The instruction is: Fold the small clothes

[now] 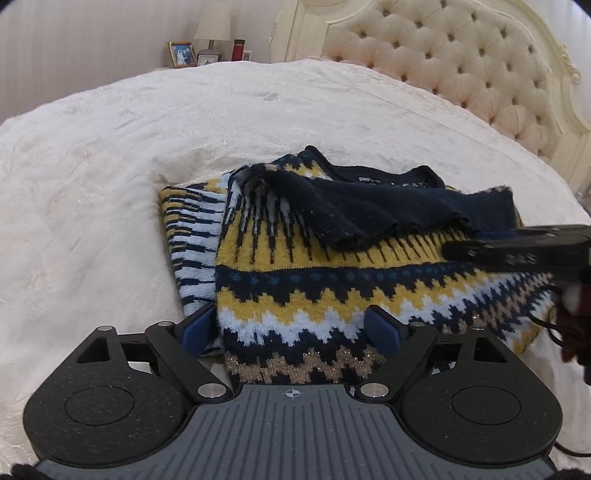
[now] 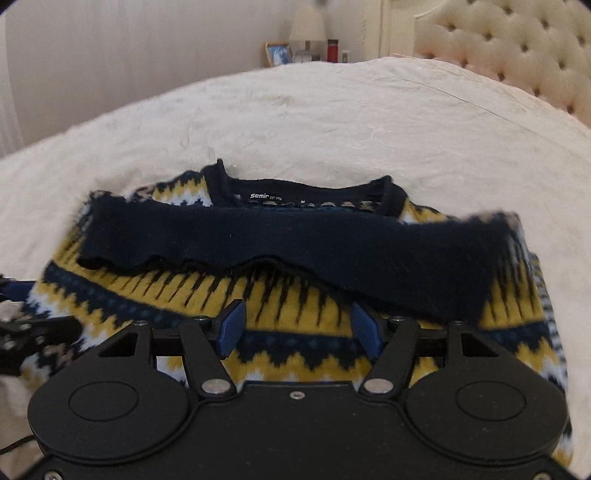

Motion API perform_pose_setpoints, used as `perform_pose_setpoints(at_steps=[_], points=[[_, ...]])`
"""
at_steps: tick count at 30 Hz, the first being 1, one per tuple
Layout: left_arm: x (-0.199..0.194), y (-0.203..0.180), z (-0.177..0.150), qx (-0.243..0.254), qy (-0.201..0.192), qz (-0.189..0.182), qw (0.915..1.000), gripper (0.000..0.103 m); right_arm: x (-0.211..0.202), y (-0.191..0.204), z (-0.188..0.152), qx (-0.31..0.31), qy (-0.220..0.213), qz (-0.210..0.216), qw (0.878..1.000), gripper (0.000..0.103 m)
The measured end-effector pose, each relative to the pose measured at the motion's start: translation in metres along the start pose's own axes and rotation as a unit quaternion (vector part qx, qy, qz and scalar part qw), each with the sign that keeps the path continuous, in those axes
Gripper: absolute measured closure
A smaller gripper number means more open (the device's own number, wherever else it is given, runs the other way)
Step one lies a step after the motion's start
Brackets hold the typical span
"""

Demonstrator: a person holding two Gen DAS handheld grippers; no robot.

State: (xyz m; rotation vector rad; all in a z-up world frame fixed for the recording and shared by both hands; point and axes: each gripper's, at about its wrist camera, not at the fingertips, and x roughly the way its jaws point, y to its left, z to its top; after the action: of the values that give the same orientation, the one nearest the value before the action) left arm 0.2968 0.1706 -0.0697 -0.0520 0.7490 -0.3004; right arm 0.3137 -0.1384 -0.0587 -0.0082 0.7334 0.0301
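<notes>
A knitted sweater (image 1: pixel 295 273) (image 2: pixel 295 295) in navy, yellow and white zigzag bands lies folded on the bed. Its navy hem band (image 2: pixel 258 240) is laid across it just below the collar (image 2: pixel 295 188), which carries a small label. My left gripper (image 1: pixel 291 328) is open wide at the sweater's near edge, with one blue pad (image 1: pixel 199 328) beside the folded sleeve and the other on the knit. My right gripper (image 2: pixel 298 328) is open low over the yellow band, pinching nothing. It also reaches in from the right in the left wrist view (image 1: pixel 517 247).
The white quilted bedspread (image 1: pixel 184 129) (image 2: pixel 332 122) spreads around the sweater. A tufted cream headboard (image 1: pixel 461 66) rises at the right. Behind the bed, a nightstand carries a lamp (image 1: pixel 212 22), a photo frame (image 1: pixel 182 53) and a red bottle (image 1: pixel 238 50).
</notes>
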Motion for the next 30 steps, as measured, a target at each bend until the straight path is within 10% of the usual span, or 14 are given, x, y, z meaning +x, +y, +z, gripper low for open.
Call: perform_pose_setpoints(at_steps=[16, 30], points=[[-0.002, 0.009, 0.007, -0.023, 0.008, -0.025, 0.9994, 0.012, 0.013, -0.040, 0.067, 0.103, -0.058, -0.023, 0.993, 0.036], [-0.028, 0.023, 0.025, -0.071, -0.043, -0.031, 0.9961, 0.012, 0.011, 0.055, 0.017, -0.112, 0.022, 0.035, 0.993, 0.036]])
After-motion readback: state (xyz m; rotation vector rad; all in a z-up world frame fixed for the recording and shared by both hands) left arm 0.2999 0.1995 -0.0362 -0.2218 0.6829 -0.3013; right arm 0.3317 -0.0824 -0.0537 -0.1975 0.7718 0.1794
